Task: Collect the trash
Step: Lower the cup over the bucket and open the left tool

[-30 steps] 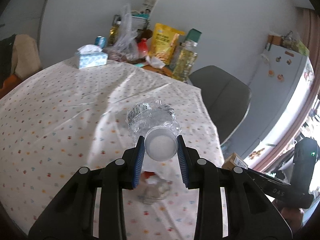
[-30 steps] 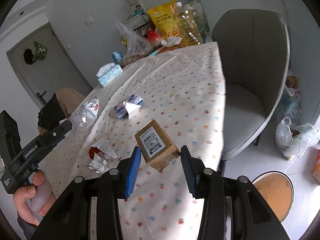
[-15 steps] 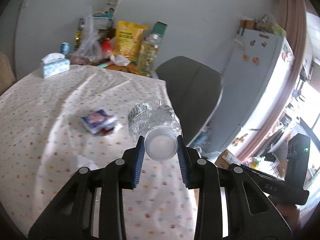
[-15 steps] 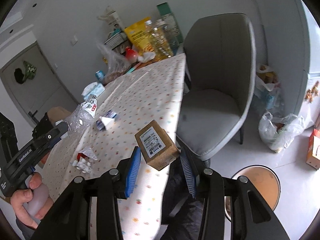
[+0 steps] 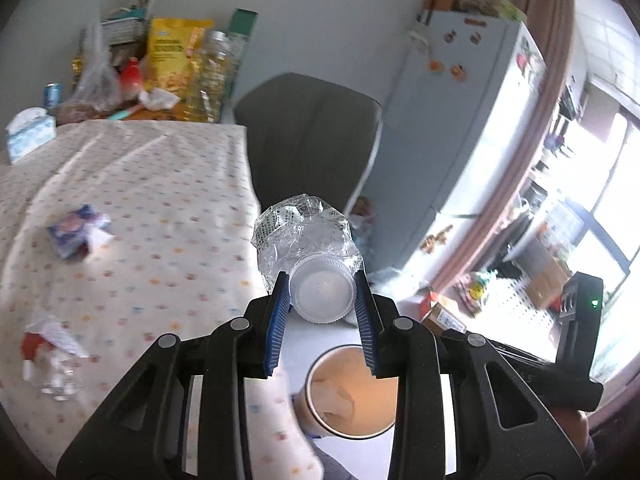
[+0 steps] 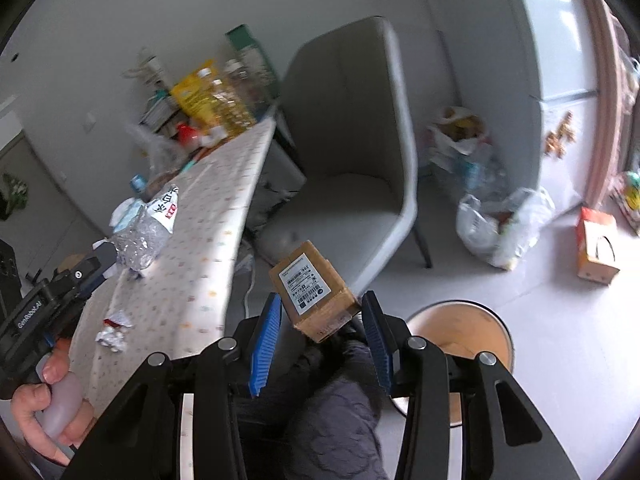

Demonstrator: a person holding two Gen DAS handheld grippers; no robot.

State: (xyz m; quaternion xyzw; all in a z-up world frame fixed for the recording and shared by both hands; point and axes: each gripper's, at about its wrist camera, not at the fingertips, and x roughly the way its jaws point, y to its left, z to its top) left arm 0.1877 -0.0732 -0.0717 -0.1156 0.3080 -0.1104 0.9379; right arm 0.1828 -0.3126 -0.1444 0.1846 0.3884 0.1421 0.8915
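My left gripper (image 5: 322, 300) is shut on the white cap end of a crushed clear plastic bottle (image 5: 304, 236), held past the table's right edge. Below it on the floor stands a round bin (image 5: 354, 392) with a tan inside. My right gripper (image 6: 320, 320) is shut on a small brown cardboard box (image 6: 314, 290) with a white barcode label, held off the table above a dark-clothed leg. The same bin (image 6: 464, 328) lies just right of that gripper. The crushed bottle (image 6: 146, 226) in the left gripper shows at the left of the right wrist view.
On the dotted tablecloth (image 5: 152, 208) lie a blue wrapper (image 5: 76, 230) and a red and white scrap with foil (image 5: 50, 346). A grey chair (image 6: 352, 160) stands beside the table. Groceries (image 5: 176, 64) crowd the far end. A white trash bag (image 6: 502, 224) and an orange carton (image 6: 596, 248) sit on the floor.
Both grippers have swung right, off the table, each keeping its hold. The chair, the fridge and the floor bin have come into view under them.
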